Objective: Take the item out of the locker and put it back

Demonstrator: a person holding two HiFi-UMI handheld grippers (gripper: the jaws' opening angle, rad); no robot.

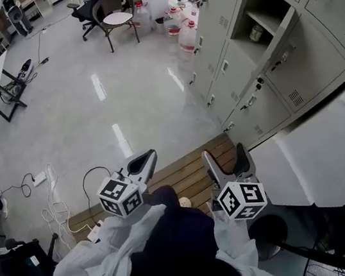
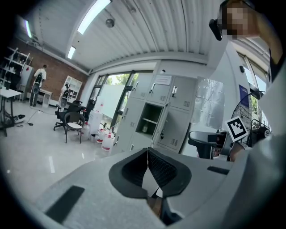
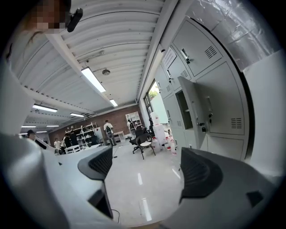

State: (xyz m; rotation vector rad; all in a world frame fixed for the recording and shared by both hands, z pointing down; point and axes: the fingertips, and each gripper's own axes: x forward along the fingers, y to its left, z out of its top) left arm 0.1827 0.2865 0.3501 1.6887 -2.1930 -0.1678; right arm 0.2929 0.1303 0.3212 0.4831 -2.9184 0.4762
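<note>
In the head view a bank of grey lockers (image 1: 282,60) stands at the upper right. One locker is open, with its door (image 1: 277,43) swung out. A small jar-like item (image 1: 257,32) sits on the shelf inside; it also shows in the left gripper view (image 2: 145,129). My left gripper (image 1: 148,157) is held low in front of me, well short of the lockers, with its pads together and nothing between them (image 2: 148,154). My right gripper (image 1: 225,157) is beside it with its jaws spread wide and empty (image 3: 147,167). The open door (image 3: 196,112) is seen in the right gripper view.
I stand on a wooden platform (image 1: 186,175) before the lockers. A black office chair (image 1: 117,18) and water bottles (image 1: 187,36) are on the shiny floor to the left. Cables and a power strip (image 1: 39,178) lie near my feet; a fan (image 1: 333,270) stands at the right.
</note>
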